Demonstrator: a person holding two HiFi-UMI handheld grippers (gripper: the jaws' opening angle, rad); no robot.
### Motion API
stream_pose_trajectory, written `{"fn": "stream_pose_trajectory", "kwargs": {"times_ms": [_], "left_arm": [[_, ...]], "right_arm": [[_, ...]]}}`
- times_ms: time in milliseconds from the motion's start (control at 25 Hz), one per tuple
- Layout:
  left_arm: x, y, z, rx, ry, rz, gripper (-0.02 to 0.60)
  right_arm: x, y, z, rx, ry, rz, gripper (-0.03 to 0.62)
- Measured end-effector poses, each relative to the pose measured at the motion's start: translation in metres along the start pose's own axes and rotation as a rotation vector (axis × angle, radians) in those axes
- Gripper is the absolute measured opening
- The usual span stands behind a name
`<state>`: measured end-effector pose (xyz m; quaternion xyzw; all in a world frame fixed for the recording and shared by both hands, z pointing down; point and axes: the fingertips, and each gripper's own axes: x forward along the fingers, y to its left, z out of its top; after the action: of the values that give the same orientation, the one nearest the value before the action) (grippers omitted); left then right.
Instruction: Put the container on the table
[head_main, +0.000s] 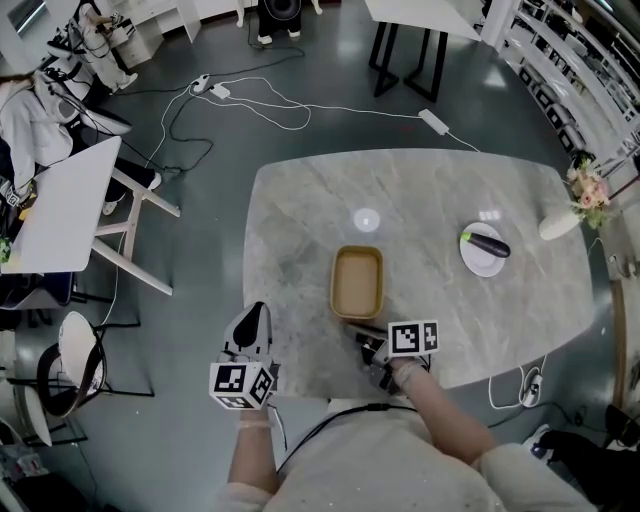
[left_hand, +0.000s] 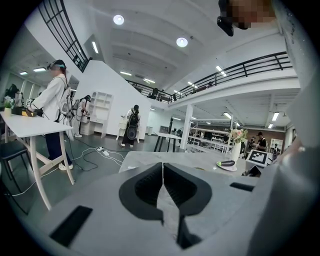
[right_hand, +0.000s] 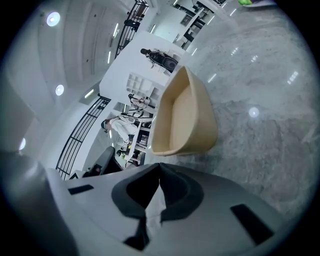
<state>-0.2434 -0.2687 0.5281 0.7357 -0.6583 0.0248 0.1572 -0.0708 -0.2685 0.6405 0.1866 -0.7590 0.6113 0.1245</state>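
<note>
Container (head_main: 357, 281) on table (head_main: 430, 185), plate (head_main: 480, 263) with eggplant (head_main: 487, 242) well apart

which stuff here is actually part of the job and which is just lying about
Job:
- tan container, resting on the marble table
- right tongs, shut and empty, just short of the container
- left tongs, shut, empty

Lying about:
- aubergine on a white plate
- vase of flowers
- cables and plugs on the floor
</note>
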Motion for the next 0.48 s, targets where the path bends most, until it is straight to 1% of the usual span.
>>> {"fn": "stream_pose_trajectory", "kwargs": {"times_ms": [160, 360, 480], "left_arm": [[-0.001, -0.005, 0.001, 0.005, -0.003, -0.011, 0.011], [-0.002, -0.014, 0.002, 0.012, -0.006, -0.028, 0.011], [-0.003, -0.018, 0.002, 0.018, -0.007, -0.036, 0.011]], "right_arm": [[-0.007, 0.005, -0.001, -0.050, 0.000, 0.006, 0.008], [-0.024, 0.009, 0.005, -0.090, -0.030, 0.010, 0.006], [-0.035, 0.011, 0.012, -0.149, -0.053, -0.003, 0.007]]}}
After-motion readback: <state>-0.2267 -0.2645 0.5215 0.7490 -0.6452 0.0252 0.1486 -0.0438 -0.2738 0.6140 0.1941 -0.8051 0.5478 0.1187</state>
